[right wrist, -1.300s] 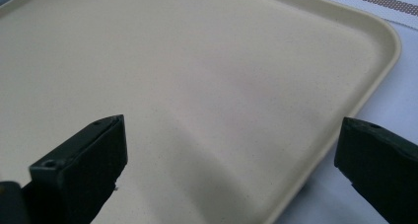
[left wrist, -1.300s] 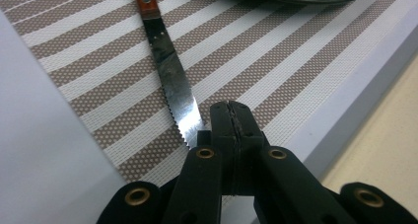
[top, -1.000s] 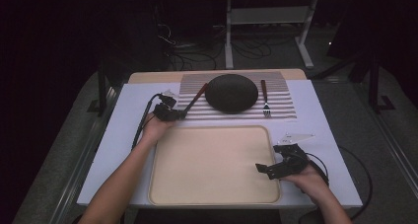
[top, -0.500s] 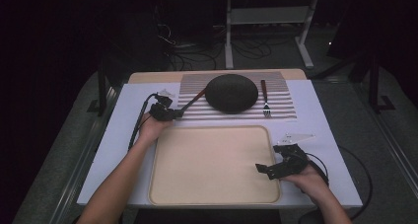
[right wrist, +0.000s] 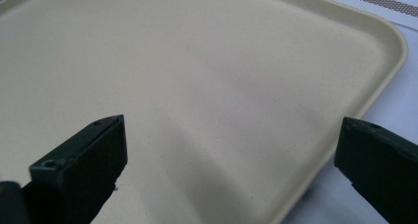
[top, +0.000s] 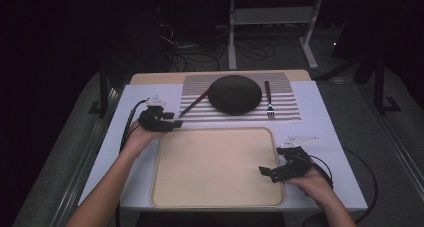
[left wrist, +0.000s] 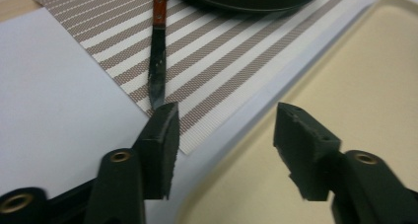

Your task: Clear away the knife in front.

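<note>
Nothing moved onto the tray point(top: 215, 169) yet, going by its bare cream surface. Knife point(left wrist: 156, 61) lying just ahead of the left tongs point(left wrist: 224, 135), blade tip nearly at one black jaw, on the striped mat point(top: 285, 99) beside the dark plate point(top: 235, 93). Left tongs gaping wide, gripping nothing. Fork point(top: 268, 98) beyond the plate, well apart from both. Right tongs point(right wrist: 231, 150) spread wide too, empty, poised over the tray's edge on the white counter point(top: 330, 122). Likely everything left: knife, plate, fork untouched.
</note>
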`<action>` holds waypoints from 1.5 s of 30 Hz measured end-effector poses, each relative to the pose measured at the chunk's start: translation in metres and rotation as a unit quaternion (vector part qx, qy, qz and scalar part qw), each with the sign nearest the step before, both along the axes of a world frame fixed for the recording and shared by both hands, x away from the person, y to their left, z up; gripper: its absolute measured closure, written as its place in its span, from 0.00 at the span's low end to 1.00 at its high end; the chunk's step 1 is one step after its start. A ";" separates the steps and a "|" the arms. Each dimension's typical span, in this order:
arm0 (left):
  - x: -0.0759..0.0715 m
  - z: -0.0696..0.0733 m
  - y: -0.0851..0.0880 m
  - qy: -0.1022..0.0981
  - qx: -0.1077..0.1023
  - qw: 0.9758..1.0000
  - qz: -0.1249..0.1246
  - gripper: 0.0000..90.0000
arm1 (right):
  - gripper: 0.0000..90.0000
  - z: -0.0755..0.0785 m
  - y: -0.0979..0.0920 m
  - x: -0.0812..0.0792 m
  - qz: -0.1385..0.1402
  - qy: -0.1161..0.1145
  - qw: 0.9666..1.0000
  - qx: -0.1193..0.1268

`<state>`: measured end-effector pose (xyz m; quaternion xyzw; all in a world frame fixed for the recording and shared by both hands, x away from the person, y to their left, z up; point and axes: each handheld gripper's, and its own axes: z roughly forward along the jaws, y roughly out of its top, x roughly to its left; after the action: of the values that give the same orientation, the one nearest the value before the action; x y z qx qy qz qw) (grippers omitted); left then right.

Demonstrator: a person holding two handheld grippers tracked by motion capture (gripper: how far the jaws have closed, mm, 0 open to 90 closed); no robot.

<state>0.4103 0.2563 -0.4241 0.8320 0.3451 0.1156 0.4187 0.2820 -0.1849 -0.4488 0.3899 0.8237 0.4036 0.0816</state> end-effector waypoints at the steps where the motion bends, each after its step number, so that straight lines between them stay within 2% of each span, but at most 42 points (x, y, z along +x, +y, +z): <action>1: -0.004 0.001 0.001 -0.003 -0.004 1.000 -0.003 0.43 | 0.00 0.000 0.000 0.000 0.001 0.000 1.000 0.000; 5: -0.019 0.002 0.006 -0.014 -0.013 1.000 -0.013 0.31 | 0.00 0.000 0.000 0.000 0.001 0.000 1.000 -0.001; 8: -0.031 0.001 0.008 -0.018 -0.011 1.000 -0.017 0.22 | 0.00 0.000 0.000 0.000 0.002 -0.001 1.000 -0.001; 9: -0.035 0.000 0.008 -0.019 -0.007 1.000 -0.014 0.13 | 0.00 0.000 0.000 0.000 0.000 -0.002 1.000 -0.001; 12: -0.047 -0.003 0.011 -0.020 0.002 1.000 -0.019 0.12 | 0.00 0.000 0.001 0.000 0.001 -0.003 1.000 -0.002; 19: -0.070 -0.008 0.017 -0.022 -0.003 0.999 -0.031 0.00 | 0.00 -0.001 0.001 0.000 0.000 -0.003 1.000 -0.004; 27: -0.091 -0.014 0.025 -0.005 -0.015 0.999 -0.036 0.00 | 0.00 -0.001 0.001 0.000 -0.001 -0.002 1.000 -0.004; 29: -0.096 -0.017 0.026 -0.001 -0.013 0.999 -0.044 0.00 | 0.00 -0.001 0.001 0.000 -0.002 -0.002 1.000 -0.005; 32: -0.101 -0.019 0.029 0.000 -0.011 0.999 -0.041 0.00 | 0.00 -0.002 0.002 0.000 -0.001 -0.003 1.000 -0.006; 35: -0.102 -0.020 0.031 -0.004 0.001 0.999 -0.038 0.00 | 0.00 -0.002 0.002 -0.001 -0.001 -0.005 1.000 -0.007; 41: -0.102 -0.020 0.031 -0.005 0.004 0.999 -0.038 0.00 | 0.00 -0.002 0.002 -0.001 -0.001 -0.006 1.000 -0.008; 42: -0.102 -0.021 0.030 -0.006 0.012 0.999 -0.041 0.00 | 0.00 -0.001 0.002 0.000 0.001 -0.008 1.000 -0.006; 45: -0.101 -0.020 0.030 -0.007 0.006 0.999 -0.036 0.00 | 0.00 -0.002 0.003 0.000 0.001 -0.006 1.000 -0.011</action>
<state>0.3094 0.2860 -0.4442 0.8456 0.3110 0.1088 0.4199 0.2818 -0.1820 -0.4512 0.3854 0.8279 0.3974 0.0901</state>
